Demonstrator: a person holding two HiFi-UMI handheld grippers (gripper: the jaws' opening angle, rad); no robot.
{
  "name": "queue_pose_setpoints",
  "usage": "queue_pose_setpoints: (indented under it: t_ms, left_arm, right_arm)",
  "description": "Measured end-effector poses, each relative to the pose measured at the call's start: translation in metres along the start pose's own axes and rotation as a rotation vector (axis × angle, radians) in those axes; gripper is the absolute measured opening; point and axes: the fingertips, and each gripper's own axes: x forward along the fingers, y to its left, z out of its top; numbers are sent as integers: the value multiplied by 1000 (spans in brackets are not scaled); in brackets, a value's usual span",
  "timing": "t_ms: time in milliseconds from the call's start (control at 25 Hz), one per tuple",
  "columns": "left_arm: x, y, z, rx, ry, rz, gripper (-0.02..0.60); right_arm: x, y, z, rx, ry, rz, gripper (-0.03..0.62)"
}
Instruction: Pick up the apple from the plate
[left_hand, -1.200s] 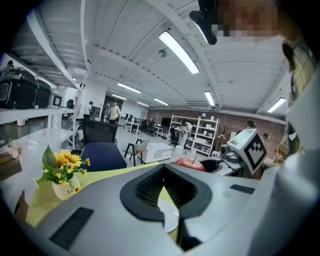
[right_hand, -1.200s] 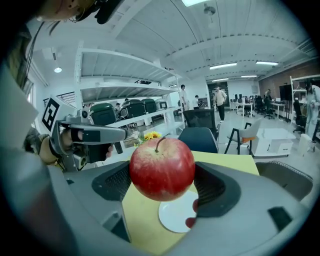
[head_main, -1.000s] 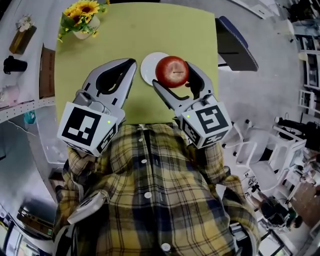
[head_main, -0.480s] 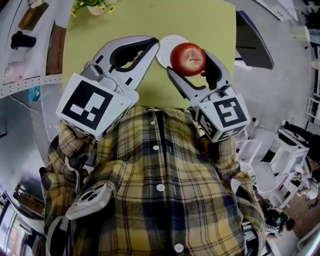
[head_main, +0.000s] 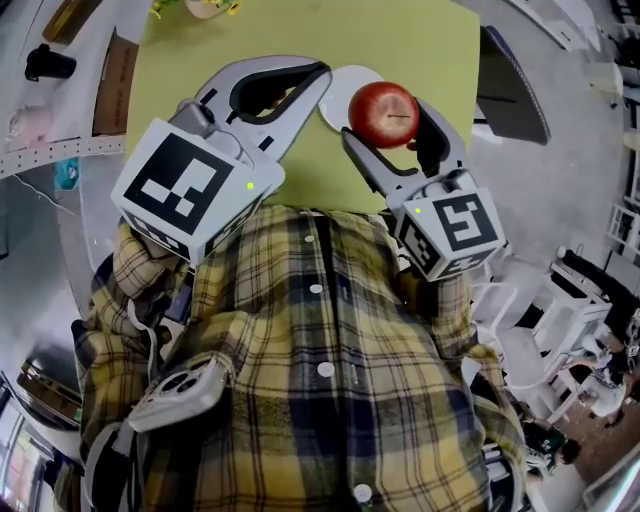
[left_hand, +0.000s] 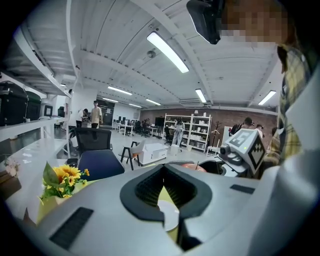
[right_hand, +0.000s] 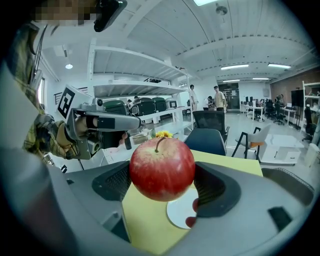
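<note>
Holding the apple (right_hand: 161, 169) clamped between its jaws, the right gripper (head_main: 395, 120) hung above the plate (head_main: 340, 95); the plate was bare; the left gripper (head_main: 318, 78) had its jaws together on nothing; the pick-up seemed done, nothing left.

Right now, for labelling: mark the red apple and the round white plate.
red apple (right_hand: 161, 169), right gripper view, front skin.
round white plate (right_hand: 178, 213), right gripper view, bare face.
</note>
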Motion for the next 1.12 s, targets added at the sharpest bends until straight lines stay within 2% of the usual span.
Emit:
queue_pose_setpoints:
  t_ms: [840, 1120]
  left_arm:
    - [3, -10, -7, 8, 22, -17, 8]
    - [5, -20, -20, 7, 26, -23, 8]
  right_arm:
    - [-5, 1, -9, 16, 14, -5, 388]
    - [-10, 2, -24, 17, 19, -7, 388]
